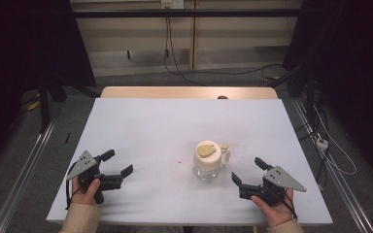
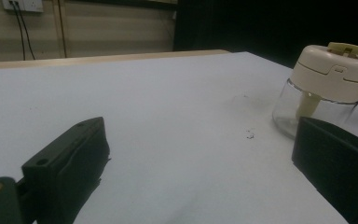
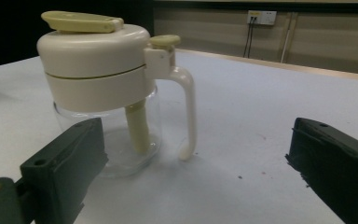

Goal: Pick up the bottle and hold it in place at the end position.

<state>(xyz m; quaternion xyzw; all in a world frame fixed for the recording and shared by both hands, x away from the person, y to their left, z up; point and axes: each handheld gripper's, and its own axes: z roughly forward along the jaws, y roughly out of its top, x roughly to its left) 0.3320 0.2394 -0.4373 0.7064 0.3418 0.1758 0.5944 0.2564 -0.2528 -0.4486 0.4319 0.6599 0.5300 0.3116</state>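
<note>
In the high view I am holding my left gripper [image 1: 111, 165] and my right gripper [image 1: 246, 172] low over the white table [image 1: 141, 126], one at each side. Both pairs of jaws are standing open with nothing between them. The glass jar [image 1: 209, 162] with the cream lid [image 1: 207, 154] is standing upright a little right of the middle of the table. It is near my right gripper, just ahead of it and toward the middle, and it is well apart from my left gripper, so I am judging the right hand as the nearer one for a reach. The handle [image 1: 225, 156] is pointing to the right side of the jar, toward my right hand.

In the left gripper view my jaws are resting wide apart, empty, and the jar [image 2: 324, 88] is sitting far off to the right, partly behind my right-hand jaw.

In the right gripper view my jaws are also standing wide, and the jar [image 3: 105, 107] is rising just beyond my left-hand jaw, not between the jaws. Its long axis is going straight up, and the handle [image 3: 186, 112] is hanging down at its right, in the open gap. A pale tube [image 3: 137, 126] is reaching down inside the glass.

I am not finding any brand, label or readable writing on the jar or the lid.
</note>
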